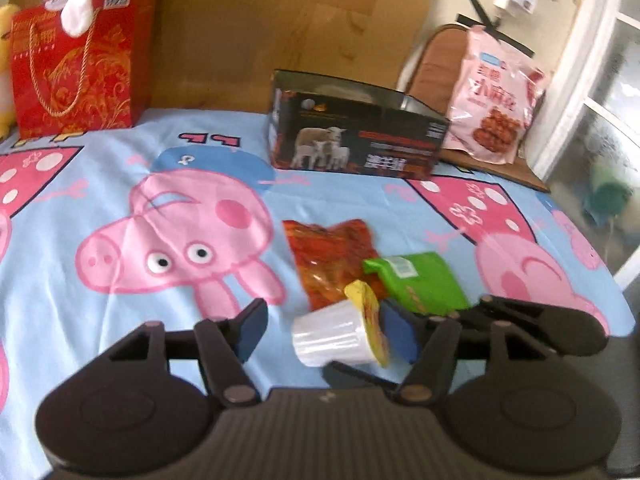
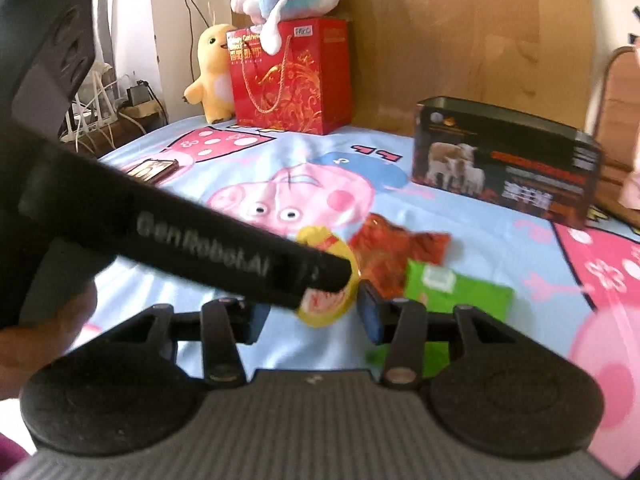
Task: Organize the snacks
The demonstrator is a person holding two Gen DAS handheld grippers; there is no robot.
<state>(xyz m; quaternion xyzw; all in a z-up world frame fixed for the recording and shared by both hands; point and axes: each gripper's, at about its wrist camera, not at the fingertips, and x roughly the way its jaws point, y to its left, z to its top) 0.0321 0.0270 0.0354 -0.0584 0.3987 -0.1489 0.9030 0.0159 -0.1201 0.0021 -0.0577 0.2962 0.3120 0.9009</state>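
- A white jelly cup (image 1: 334,336) with a yellow foil lid lies tipped on its side on the cartoon-pig bedsheet (image 1: 120,184), near the bed's front edge.
- It sits between the parted fingers of the left gripper (image 1: 326,330), lid near the right finger; no clear squeeze shows.
- The right gripper (image 2: 314,314), angled downward, has fingers apart, nothing clamped; the left gripper's black body crosses its view, hiding much of the cup.
- Just beyond lie a red snack packet (image 1: 328,256) and a green packet (image 1: 424,280), overlapping.
- Farther back stands an open black box (image 1: 356,136); a red gift bag (image 1: 76,64) occupies the far corner.
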